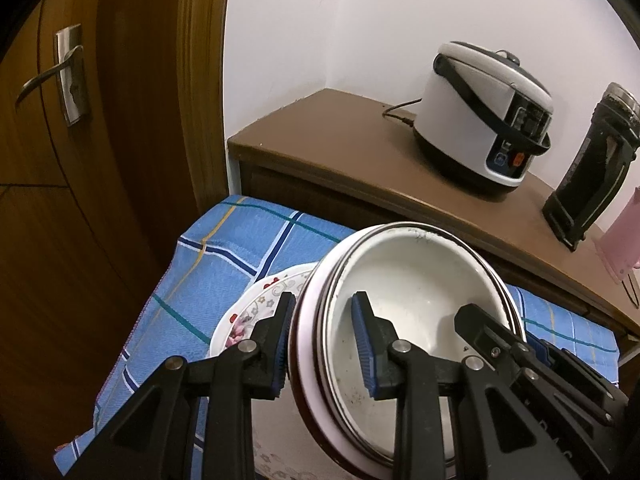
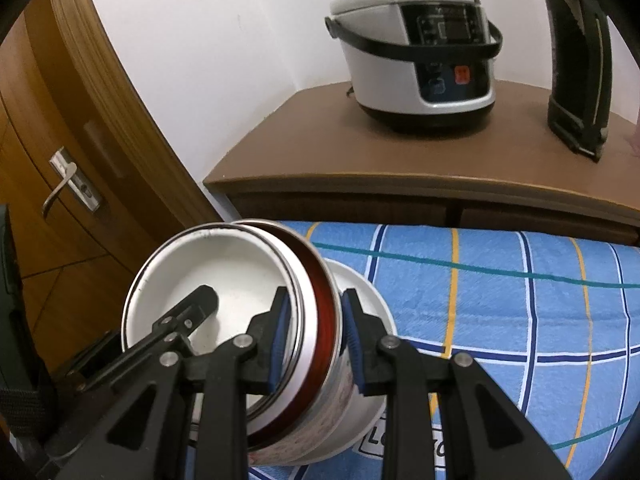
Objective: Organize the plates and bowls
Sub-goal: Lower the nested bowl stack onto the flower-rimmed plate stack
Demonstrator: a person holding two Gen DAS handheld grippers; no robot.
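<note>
A stack of nested white bowls (image 1: 408,280) with dark red and metal rims is held between both grippers above a floral plate (image 1: 256,308). My left gripper (image 1: 324,344) is shut on the stack's left rim, one finger outside and one inside. My right gripper (image 2: 314,340) is shut on the stack's right rim (image 2: 308,320) in the same way. The right gripper's finger (image 1: 480,324) shows inside the bowl in the left wrist view, and the left gripper's finger (image 2: 192,308) shows inside it in the right wrist view. A white plate (image 2: 372,304) lies under the stack.
The plates lie on a blue checked cloth (image 2: 500,288). Behind it stands a brown cabinet (image 2: 320,152) with a white rice cooker (image 2: 416,48), a black kettle (image 2: 580,60) and a pink object (image 1: 620,240). A wooden door (image 1: 80,160) with a metal handle is at the left.
</note>
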